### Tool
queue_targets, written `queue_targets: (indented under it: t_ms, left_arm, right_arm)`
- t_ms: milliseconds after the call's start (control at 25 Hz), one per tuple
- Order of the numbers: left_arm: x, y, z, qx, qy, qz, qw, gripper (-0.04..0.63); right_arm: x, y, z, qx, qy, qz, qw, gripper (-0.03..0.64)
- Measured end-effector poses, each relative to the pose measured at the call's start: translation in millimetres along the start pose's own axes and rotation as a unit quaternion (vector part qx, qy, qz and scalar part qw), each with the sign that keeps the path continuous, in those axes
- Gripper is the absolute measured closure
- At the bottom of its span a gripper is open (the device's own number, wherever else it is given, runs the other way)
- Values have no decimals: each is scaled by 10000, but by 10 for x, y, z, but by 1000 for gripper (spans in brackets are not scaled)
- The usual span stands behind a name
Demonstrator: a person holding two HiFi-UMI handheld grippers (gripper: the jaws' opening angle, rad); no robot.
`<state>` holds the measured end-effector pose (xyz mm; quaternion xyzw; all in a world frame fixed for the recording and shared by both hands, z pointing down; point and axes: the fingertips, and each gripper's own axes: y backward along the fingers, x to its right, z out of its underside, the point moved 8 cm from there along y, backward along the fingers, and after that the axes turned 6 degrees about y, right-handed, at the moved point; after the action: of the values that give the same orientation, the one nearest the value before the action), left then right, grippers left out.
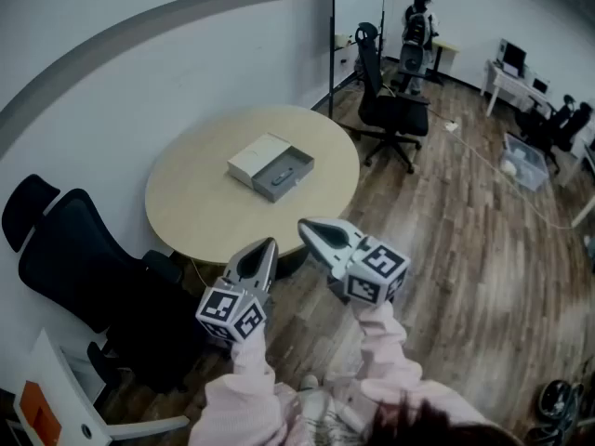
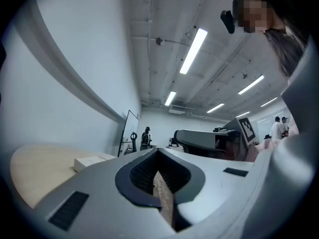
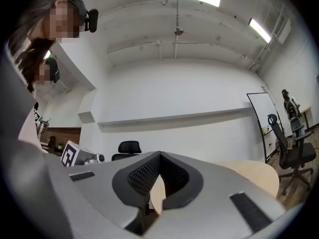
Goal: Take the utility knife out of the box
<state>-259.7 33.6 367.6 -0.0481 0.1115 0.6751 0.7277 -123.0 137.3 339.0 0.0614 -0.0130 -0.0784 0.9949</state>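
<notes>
Table top (image 1: 200, 207) looks like pale wood laminate, smooth and matt. The box (image 1: 265, 163) has a white part that reads as cardboard, plus a matt grey tray. The utility knife (image 1: 281, 172) inside is too small to call. Floor (image 1: 465, 249) is brown wood planks with a slight sheen. The left gripper (image 1: 271, 244) and right gripper (image 1: 305, 223) are matt grey plastic, with rough, dimpled black pads (image 2: 143, 173). Sleeves (image 1: 251, 388) are soft pink cloth.

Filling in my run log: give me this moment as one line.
stage: before reach | left tool: shut, empty | right tool: shut, empty | knife: in open box on table
</notes>
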Motion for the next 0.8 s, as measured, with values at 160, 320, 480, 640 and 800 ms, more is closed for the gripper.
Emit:
queue_targets:
  t_ms: [160, 320, 480, 640, 800]
  left_arm:
    - [-7, -8, 15, 6, 15, 16, 10000, 595]
    - [-9, -33, 20, -8, 6, 7, 10000, 594]
    - [-14, -59, 32, -34, -6, -10, 10000, 595]
    - [14, -125, 62, -46, -18, -25, 10000, 595]
    - [81, -251, 70, -60, -33, -16, 10000, 595]
  right_arm:
    - [13, -9, 19, 12, 1, -5, 10000, 626]
    - [42, -19, 30, 12, 0, -46, 10000, 626]
    - [71, -20, 39, 5, 47, -61, 10000, 626]
    - [147, 26, 56, -45, 99, -87, 9999, 626]
    - [276, 136, 42, -51, 22, -130, 9999, 626]
